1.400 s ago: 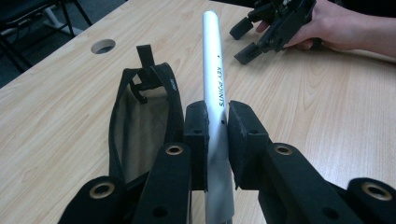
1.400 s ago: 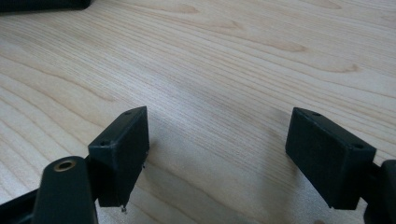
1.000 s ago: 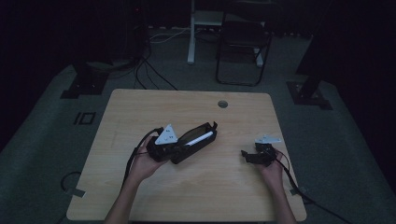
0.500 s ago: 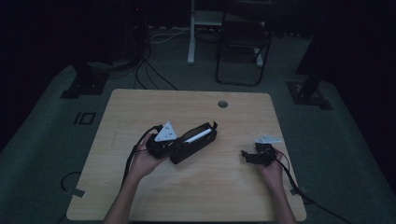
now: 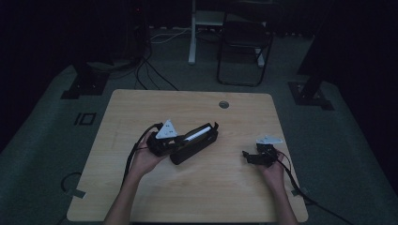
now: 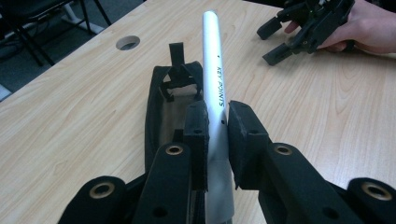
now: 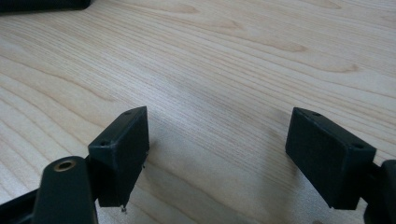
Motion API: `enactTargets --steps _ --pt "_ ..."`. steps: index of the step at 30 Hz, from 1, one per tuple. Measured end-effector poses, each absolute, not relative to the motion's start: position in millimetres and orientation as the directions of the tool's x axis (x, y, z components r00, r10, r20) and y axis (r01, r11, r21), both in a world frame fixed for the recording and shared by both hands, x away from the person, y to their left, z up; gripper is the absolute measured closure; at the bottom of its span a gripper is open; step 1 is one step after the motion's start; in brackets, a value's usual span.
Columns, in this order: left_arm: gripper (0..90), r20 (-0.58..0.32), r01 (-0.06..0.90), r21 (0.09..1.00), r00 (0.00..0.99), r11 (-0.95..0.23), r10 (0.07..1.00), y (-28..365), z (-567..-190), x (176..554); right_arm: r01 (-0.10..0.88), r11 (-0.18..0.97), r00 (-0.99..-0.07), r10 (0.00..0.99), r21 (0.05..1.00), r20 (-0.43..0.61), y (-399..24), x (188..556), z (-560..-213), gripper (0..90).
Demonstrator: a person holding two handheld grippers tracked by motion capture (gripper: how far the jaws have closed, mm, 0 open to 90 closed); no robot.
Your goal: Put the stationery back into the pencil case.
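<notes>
A pale wooden table (image 5: 187, 201) with a round cable hole (image 5: 224, 104) near its far edge stands on a dark floor, with a folding chair (image 5: 244, 44) well beyond it in the gloom. On the middle of the tabletop lies a long black pouch (image 5: 195, 145), set at a slant and open along its top, its tan lining showing in the left gripper view (image 6: 170, 112). A white tube (image 6: 214, 79) with the printed words "KEY POINTS" lies along the pouch's opening, its far end reaching past the pouch's strap end; in the high view it shows as a pale streak (image 5: 197, 133) on the black fabric. The left gripper (image 6: 215, 130), held in the person's left hand (image 5: 145, 159) at the near end of the pouch, has its jaws clamped on the tube, the pads pressing it from either side. The right gripper (image 5: 249, 155) rests low on the table toward the right edge, well apart from the pouch, in the person's right hand (image 5: 271, 169). Its jaws stand wide apart with bare wood grain between them, as the right gripper view (image 7: 217, 154) shows. A cable (image 5: 133, 154) trails from the left gripper toward the table's near edge.
</notes>
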State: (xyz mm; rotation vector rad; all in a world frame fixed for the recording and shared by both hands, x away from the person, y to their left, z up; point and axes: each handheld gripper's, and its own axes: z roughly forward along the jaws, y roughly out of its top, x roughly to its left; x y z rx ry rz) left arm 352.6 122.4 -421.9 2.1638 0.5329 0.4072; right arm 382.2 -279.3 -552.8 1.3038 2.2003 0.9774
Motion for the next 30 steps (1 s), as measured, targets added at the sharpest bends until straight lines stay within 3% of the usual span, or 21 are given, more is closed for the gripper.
enactTargets --steps 30 --pt "78.9 0.089 0.255 0.800 0.844 -0.542 0.528 126.3 -429.3 365.5 0.595 0.320 -0.484 0.875 0.737 0.011 -279.3 382.2 -552.8 21.3"
